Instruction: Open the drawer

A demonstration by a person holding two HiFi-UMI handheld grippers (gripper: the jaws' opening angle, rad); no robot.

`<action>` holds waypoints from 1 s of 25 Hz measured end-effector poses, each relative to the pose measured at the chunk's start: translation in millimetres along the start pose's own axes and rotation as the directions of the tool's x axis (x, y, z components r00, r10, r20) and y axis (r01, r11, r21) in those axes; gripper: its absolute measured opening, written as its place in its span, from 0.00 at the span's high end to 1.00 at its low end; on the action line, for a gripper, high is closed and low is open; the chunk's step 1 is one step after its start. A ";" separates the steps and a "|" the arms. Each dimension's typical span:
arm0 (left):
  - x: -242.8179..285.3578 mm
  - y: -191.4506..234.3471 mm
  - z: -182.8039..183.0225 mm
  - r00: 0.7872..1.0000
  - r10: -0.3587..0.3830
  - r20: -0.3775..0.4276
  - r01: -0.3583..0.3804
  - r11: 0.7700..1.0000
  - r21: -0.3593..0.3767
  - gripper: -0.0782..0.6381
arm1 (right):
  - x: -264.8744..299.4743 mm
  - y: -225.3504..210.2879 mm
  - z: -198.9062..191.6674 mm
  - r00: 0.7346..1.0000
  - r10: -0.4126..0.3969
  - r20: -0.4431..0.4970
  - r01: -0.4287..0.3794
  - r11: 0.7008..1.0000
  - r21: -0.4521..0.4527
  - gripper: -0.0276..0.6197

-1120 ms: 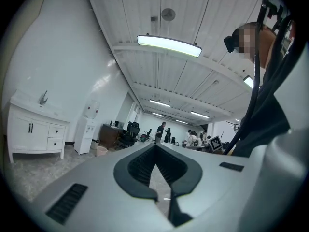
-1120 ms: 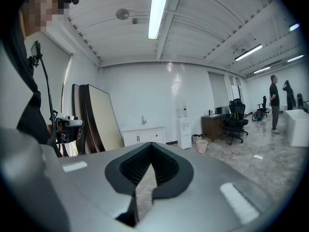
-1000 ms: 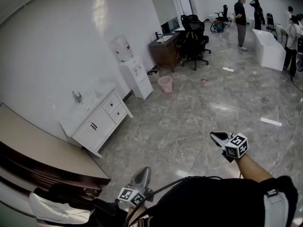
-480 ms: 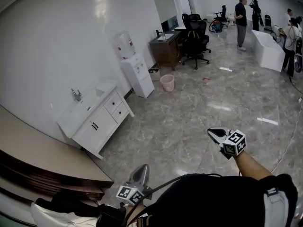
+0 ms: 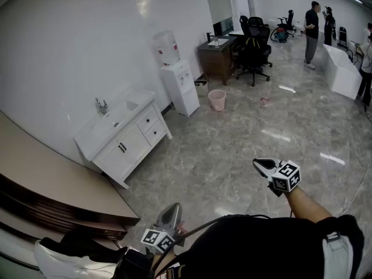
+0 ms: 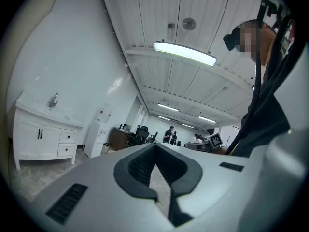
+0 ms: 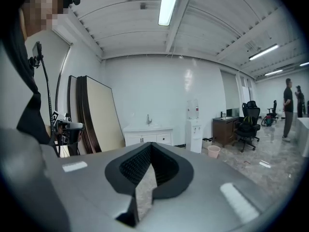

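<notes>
A grey marble floor (image 5: 232, 150) is stretching across the room. A white vanity (image 5: 116, 157) is standing against the wall (image 5: 87, 39) at left, with a water dispenser (image 5: 180, 86) just beyond it. Its two drawers (image 5: 152, 128) (stacked at the vanity's right end) are sitting flush — closed. Both tools are hanging well apart from the vanity: the left gripper (image 5: 173, 209) and the right gripper (image 5: 260, 164) are each pinching their jaws together on nothing.

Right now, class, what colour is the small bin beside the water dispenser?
The bin is pink; it shows best in the head view.
</notes>
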State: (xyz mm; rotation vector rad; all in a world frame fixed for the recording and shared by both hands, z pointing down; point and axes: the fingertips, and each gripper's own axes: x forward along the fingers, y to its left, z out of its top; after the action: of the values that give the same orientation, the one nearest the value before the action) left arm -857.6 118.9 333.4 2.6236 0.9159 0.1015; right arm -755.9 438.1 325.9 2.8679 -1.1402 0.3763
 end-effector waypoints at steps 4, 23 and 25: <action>16.7 -1.1 1.4 0.999 0.038 -0.011 -0.038 0.999 0.015 0.89 | 19.9 -19.9 -1.9 0.999 0.047 0.000 -0.047 0.999 0.003 0.97; 215.5 -22.0 6.9 0.981 0.190 0.035 -0.192 0.980 0.061 0.89 | 76.5 -237.2 34.8 0.978 0.204 0.033 -0.204 0.979 -0.019 0.97; 237.8 -27.8 2.4 0.982 0.185 0.026 -0.187 0.980 0.069 0.89 | 76.2 -259.5 30.1 0.978 0.204 0.035 -0.204 0.979 -0.010 0.97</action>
State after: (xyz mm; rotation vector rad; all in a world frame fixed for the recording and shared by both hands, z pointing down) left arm -686.2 284.5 309.5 2.7672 0.6775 0.0918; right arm -519.5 572.9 329.9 2.7700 -1.4451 0.3273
